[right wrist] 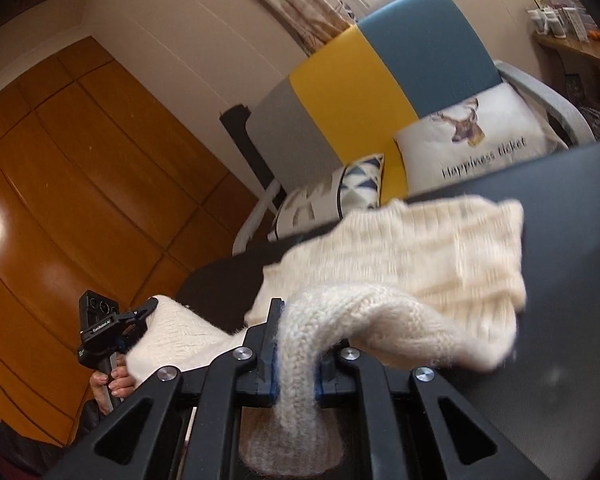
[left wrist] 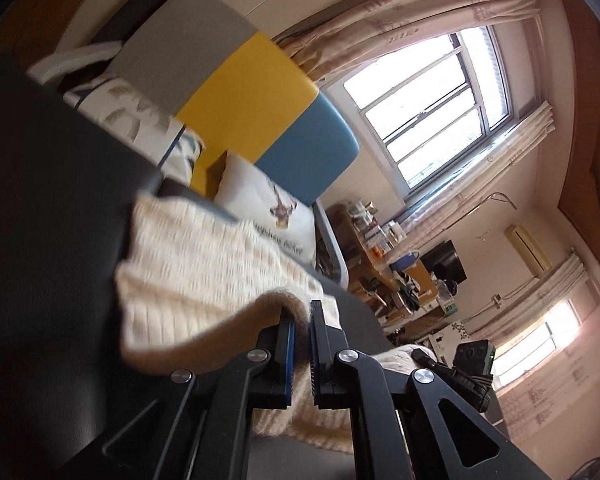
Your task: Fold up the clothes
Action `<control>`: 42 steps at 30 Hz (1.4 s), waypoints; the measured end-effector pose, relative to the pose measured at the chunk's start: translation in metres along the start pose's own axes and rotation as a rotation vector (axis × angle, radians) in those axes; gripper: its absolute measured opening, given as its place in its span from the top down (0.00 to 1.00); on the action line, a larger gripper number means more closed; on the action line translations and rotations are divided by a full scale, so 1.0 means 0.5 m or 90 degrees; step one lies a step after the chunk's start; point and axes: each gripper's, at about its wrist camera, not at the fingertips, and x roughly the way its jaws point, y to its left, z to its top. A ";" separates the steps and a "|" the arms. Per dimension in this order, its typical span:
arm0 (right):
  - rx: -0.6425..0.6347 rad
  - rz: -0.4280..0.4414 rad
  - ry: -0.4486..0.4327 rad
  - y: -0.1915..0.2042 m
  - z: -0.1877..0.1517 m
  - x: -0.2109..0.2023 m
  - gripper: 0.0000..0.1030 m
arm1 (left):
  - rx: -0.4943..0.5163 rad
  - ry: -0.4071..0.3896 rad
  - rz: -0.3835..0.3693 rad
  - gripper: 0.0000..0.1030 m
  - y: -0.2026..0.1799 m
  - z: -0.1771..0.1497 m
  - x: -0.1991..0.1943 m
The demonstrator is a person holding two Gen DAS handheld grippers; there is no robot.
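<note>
Both my jaws closed on near edge of cream knit sweater (right wrist: 400, 256), left gripper (left wrist: 302, 320), right gripper (right wrist: 296, 320). Rest of it lies ahead on dark surface (right wrist: 572, 280); fold goes forward.

My left gripper (left wrist: 301, 312) pinching edge of cream knit sweater (left wrist: 204, 264), lifted over dark table (left wrist: 52, 240); right gripper (left wrist: 456, 364) beyond.

- Sweater (right wrist: 412, 264): cream, chunky ribbed knit, blurred.
- Its far part lies spread at mid-frame in both views; the near edge is lifted, bunched into thick folds at lower centre and trailing to lower left in the right view.
</note>
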 end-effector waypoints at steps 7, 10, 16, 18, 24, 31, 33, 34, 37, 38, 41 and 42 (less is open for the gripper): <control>0.070 -0.065 0.013 -0.132 0.138 0.136 0.90 | -0.004 0.027 0.070 0.94 0.058 0.157 0.184; 0.106 -0.110 0.052 -0.203 0.153 0.211 0.90 | -0.021 0.051 0.112 0.94 0.104 0.199 0.272; 0.172 -0.129 0.097 -0.291 0.149 0.287 0.88 | -0.019 0.093 0.188 0.94 0.173 0.205 0.387; 0.208 -0.100 0.099 -0.312 0.153 0.294 0.81 | -0.032 0.100 0.207 0.94 0.197 0.203 0.402; 0.266 -0.032 0.121 -0.335 0.174 0.289 0.74 | -0.147 0.126 0.223 0.91 0.279 0.200 0.413; 0.240 -0.002 0.135 -0.303 0.198 0.249 0.69 | -0.113 0.083 0.237 0.82 0.261 0.185 0.339; 0.235 0.009 0.121 -0.289 0.213 0.229 0.69 | -0.085 0.092 0.260 0.82 0.256 0.171 0.327; 0.225 0.010 0.117 -0.278 0.218 0.221 0.68 | -0.079 0.102 0.267 0.82 0.256 0.162 0.324; 0.185 0.031 0.099 -0.244 0.225 0.190 0.68 | -0.053 0.129 0.278 0.82 0.249 0.131 0.318; 0.180 0.033 0.092 -0.238 0.228 0.181 0.66 | -0.044 0.137 0.277 0.82 0.245 0.121 0.316; 0.182 -0.018 0.059 -0.238 0.248 0.164 0.63 | -0.005 0.180 0.284 0.82 0.235 0.091 0.335; 0.177 -0.005 0.068 -0.231 0.247 0.169 0.63 | 0.009 0.192 0.296 0.82 0.233 0.083 0.345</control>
